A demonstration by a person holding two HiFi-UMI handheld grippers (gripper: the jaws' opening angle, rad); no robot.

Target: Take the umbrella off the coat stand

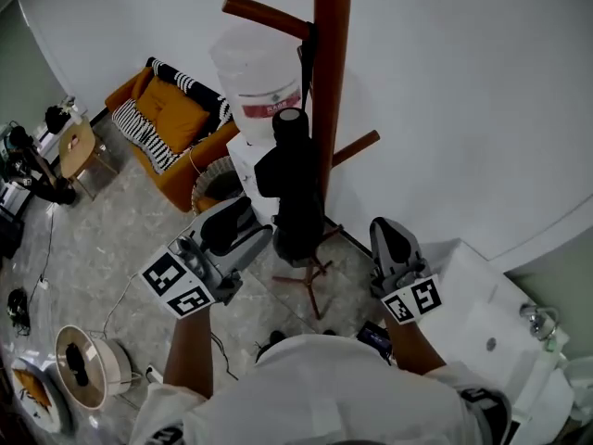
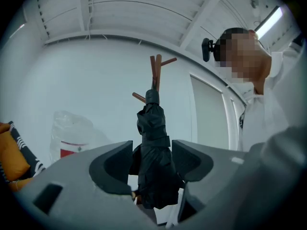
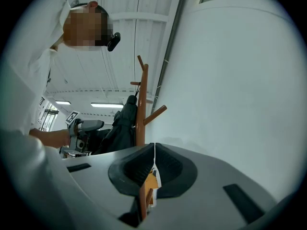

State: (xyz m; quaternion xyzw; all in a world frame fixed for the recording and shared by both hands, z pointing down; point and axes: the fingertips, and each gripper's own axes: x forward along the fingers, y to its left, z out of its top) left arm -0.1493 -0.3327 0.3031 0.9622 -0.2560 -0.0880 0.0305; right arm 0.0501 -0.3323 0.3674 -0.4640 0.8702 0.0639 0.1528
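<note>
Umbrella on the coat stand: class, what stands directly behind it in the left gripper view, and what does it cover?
Behind the black umbrella rises the brown coat stand, set against a white wall. Only the stand's top pegs show; the umbrella hides the pole below them.

A home-style sitting corner set up inside a large hall; an orange sofa (image 1: 171, 119) with a striped throw (image 1: 137, 130), a small round side table (image 1: 77, 146), a wooden coat stand (image 1: 331, 82) and a big water-dispenser bottle (image 1: 258, 77) stand on a pale stone-patterned floor (image 1: 102, 239) against a plain white wall (image 1: 463, 91). Overhead the ceiling (image 2: 144, 18) is high, with bare white beams and strip lights (image 3: 106, 105); loose cables (image 1: 44, 267) trail over the floor.
</note>
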